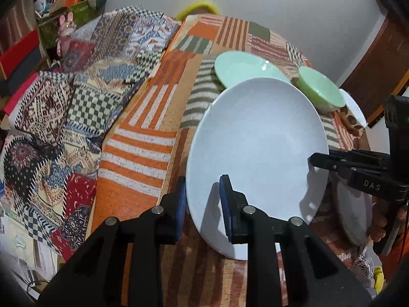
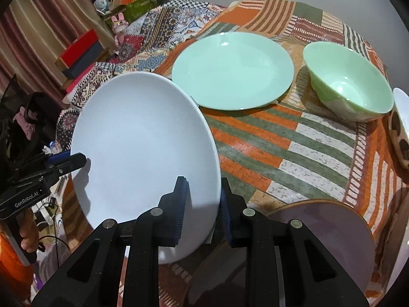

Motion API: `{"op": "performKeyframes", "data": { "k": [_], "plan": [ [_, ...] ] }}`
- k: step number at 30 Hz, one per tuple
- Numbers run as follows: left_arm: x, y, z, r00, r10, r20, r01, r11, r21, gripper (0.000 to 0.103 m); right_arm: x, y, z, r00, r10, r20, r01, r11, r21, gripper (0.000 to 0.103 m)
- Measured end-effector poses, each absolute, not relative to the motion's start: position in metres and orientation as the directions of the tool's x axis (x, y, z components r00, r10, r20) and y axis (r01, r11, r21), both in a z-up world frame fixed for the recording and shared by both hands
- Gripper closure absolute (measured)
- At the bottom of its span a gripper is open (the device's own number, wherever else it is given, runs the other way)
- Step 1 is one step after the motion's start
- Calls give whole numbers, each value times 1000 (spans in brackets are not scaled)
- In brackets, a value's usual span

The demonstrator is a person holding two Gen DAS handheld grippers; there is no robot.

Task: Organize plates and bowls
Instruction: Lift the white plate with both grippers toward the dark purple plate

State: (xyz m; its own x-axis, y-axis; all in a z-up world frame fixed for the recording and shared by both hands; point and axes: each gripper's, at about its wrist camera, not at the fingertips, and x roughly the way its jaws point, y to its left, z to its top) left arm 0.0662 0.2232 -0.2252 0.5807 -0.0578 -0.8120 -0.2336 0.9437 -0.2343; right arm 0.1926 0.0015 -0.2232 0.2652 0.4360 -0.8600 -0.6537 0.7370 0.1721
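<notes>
Left tongs (image 1: 202, 202): blue pads (image 1: 182, 199) straddle the near rim of the white plate (image 1: 255, 153), one on each face, clamped onto it. The plate is lifted clear of the worktop (image 1: 143, 138) and tilted, over the worktop's striped orange-and-white cloth. Far left of the worktop, a patchwork blanket (image 1: 76, 97) lies bunched against its edge.

Right tongs (image 2: 203, 199): also pinching the white plate (image 2: 143, 153), at the rim opposite the left tongs, one pad (image 2: 182, 202) on the upper face and the other behind the edge. In the left wrist view these tongs (image 1: 313, 159) enter from the right and bite the plate's right rim; in the right wrist view the left tongs (image 2: 81, 159) reach in from the left the same way.

Right of and behind the held plate: a mint-green plate (image 2: 232, 70) flat on the cloth. Further right, a mint-green bowl (image 2: 347, 81), upright, apart from the green plate. At the far right edge, a white bowl with brown spots (image 2: 401, 128), only partly in view. Near right, just beside the right tongs, a greyish plate with a brown rim (image 2: 329, 232) sits on the worktop.
</notes>
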Motion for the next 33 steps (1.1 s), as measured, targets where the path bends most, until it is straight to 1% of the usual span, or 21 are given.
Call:
{"op": "performKeyframes", "data": {
  "k": [15,25,33],
  "plan": [
    [63,178,-176,656,-61,-753,-149,967,-208,78,175,-45,-183,352,488,-798,-621,760,191,80],
    [71,135,-165,660,-97,-745,-68,980,-187,78,170,-92,-170,404,483,-777,-575,795,195,80],
    [85,102,-166,643,-149,-751,0,981,-194,78,168,-130,-174,427,462,-777,-521,828,206,80]
  ]
}}
